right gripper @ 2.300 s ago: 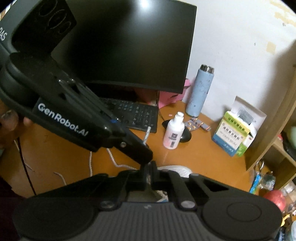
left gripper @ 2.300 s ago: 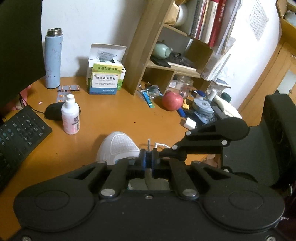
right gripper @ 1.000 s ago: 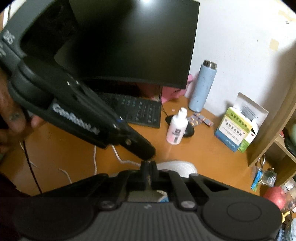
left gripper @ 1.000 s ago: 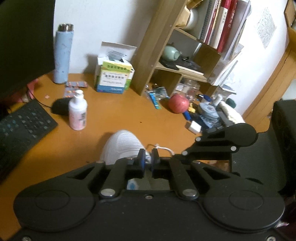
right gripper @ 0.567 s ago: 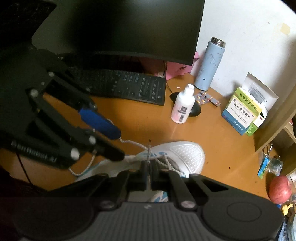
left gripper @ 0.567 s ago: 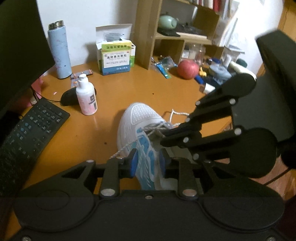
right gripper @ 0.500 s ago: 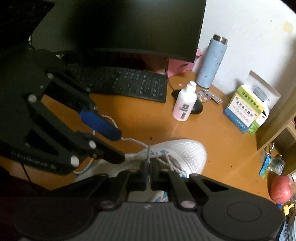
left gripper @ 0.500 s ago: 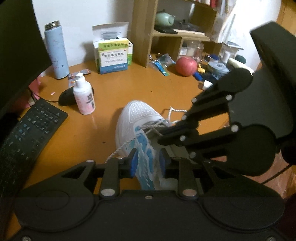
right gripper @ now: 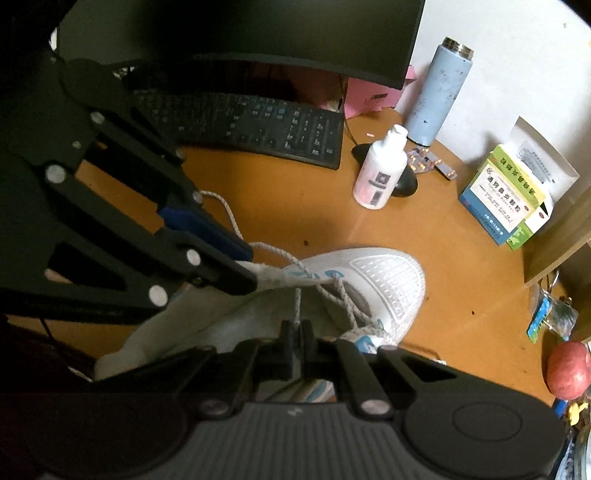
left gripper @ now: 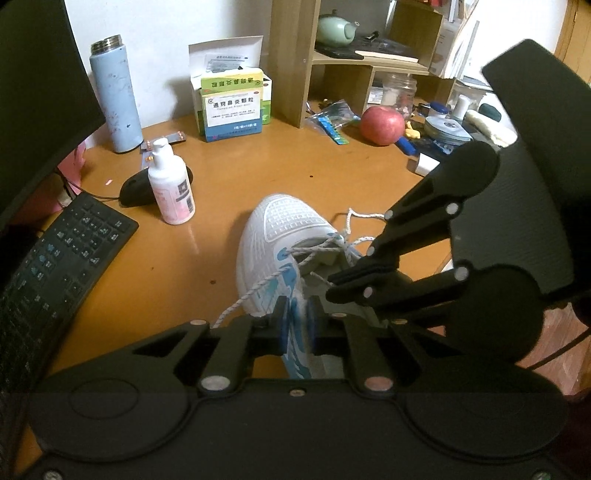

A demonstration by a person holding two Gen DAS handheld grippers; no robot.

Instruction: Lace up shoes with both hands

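A white shoe (left gripper: pixel 284 225) with blue trim lies on the orange desk, toe pointing away. My left gripper (left gripper: pixel 295 317) sits low over its side; the jaws are closing, and in the right wrist view the left gripper (right gripper: pixel 255 271) pinches the white eyelet flap (right gripper: pixel 271 276). A white lace (left gripper: pixel 258 284) runs from a front eyelet past its left finger. My right gripper (right gripper: pixel 296 334) is shut on the lace end (right gripper: pixel 297 302), which rises from the crossed laces. From the left wrist view, the right gripper (left gripper: pixel 332 290) reaches in over the shoe's tongue.
A black keyboard (left gripper: pixel 55 266) lies left, with a white lotion bottle (left gripper: pixel 171 192) and a black mouse (left gripper: pixel 136 188) behind the shoe. Further back stand a blue flask (left gripper: pixel 116 96), medicine boxes (left gripper: pixel 232 107), an apple (left gripper: pixel 382 125) and a wooden shelf (left gripper: pixel 291 55). A monitor (right gripper: pixel 258 33) looms at the back left.
Both grippers have dropped from above the desk down onto the shoe. The left one let go of the lace tip, opened, and has narrowed around the shoe's flap. The right still holds the lace.
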